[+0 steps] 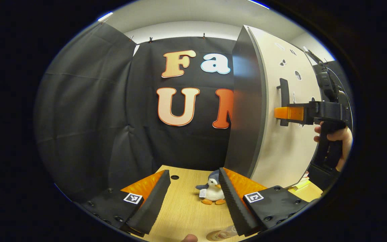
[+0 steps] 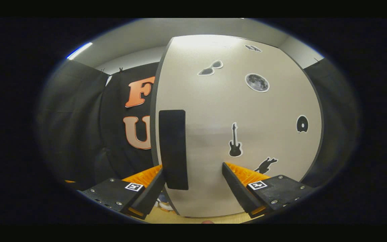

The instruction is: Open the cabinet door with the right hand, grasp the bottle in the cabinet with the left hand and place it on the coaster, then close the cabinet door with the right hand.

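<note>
The cabinet's pale door [image 2: 247, 111] with dark stickers faces my right gripper [image 2: 193, 183]. That gripper is open, and the black upright handle [image 2: 173, 148] stands between its fingers, close to the left one, with neither pressing on it. In the left gripper view the cabinet [image 1: 281, 151] stands at the right. There a hand holds the right gripper [image 1: 281, 113] level with the handle [image 1: 283, 97]. The door looks flush with the cabinet's dark side [image 1: 247, 101]. My left gripper [image 1: 193, 201] hangs open over the wooden table [image 1: 183, 208]. A clear, bottle-like object [image 1: 222, 233] peeks in at the bottom edge, mostly cut off.
A small plush penguin [image 1: 212, 191] sits on the table beyond the left gripper's fingers, near the cabinet's corner. A round hole [image 1: 174, 177] is in the tabletop at the back. Some flat items [image 1: 301, 185] lie to the right of the cabinet's base.
</note>
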Available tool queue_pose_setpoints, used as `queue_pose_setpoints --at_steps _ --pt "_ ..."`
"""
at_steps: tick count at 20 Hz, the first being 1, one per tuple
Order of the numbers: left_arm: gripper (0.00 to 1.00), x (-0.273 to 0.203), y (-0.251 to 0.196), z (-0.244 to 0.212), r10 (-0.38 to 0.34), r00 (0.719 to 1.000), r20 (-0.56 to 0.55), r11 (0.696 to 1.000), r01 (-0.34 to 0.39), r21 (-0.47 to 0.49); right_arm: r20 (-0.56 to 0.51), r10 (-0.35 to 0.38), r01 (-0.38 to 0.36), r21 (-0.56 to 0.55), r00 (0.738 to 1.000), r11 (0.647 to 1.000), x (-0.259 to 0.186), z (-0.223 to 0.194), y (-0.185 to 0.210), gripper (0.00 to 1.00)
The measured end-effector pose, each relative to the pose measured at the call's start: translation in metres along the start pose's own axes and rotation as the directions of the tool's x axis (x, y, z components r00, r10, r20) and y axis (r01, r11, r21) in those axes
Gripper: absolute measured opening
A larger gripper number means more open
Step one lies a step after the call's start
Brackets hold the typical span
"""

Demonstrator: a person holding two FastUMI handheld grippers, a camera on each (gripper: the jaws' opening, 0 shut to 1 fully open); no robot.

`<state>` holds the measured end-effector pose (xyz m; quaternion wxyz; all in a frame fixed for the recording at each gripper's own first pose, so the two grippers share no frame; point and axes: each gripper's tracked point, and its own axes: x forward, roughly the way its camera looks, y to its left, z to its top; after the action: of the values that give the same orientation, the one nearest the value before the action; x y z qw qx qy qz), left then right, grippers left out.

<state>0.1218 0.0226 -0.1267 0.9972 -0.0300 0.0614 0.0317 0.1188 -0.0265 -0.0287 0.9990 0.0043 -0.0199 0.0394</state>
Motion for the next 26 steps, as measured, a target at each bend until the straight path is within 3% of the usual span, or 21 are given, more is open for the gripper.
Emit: queue_pose_setpoints --at_steps 4,11,21,26 --pt "0.95 -0.008 -0.008 0.013 -0.001 1.0 0.015 1.0 0.001 0.004 0.013 -0.026 0.026 -0.007 1.0 1.0 -0.001 -0.001 0.0 0.97" --pt "0.95 -0.035 -0.025 0.036 -0.014 0.999 0.052 1.0 0.014 0.008 -0.011 0.022 -0.021 0.068 1.0 0.997 -0.024 0.003 -0.001 0.97" --pt "0.94 -0.099 -0.082 0.063 -0.072 0.994 0.084 0.997 0.07 0.023 -0.013 -0.024 0.024 -0.015 1.0 1.0 -0.184 0.015 -0.044 0.98" --pt "0.95 -0.129 -0.107 0.072 -0.101 0.991 0.091 0.995 0.1 0.024 0.005 -0.054 0.054 0.013 0.999 0.998 -0.252 0.021 -0.062 0.98"
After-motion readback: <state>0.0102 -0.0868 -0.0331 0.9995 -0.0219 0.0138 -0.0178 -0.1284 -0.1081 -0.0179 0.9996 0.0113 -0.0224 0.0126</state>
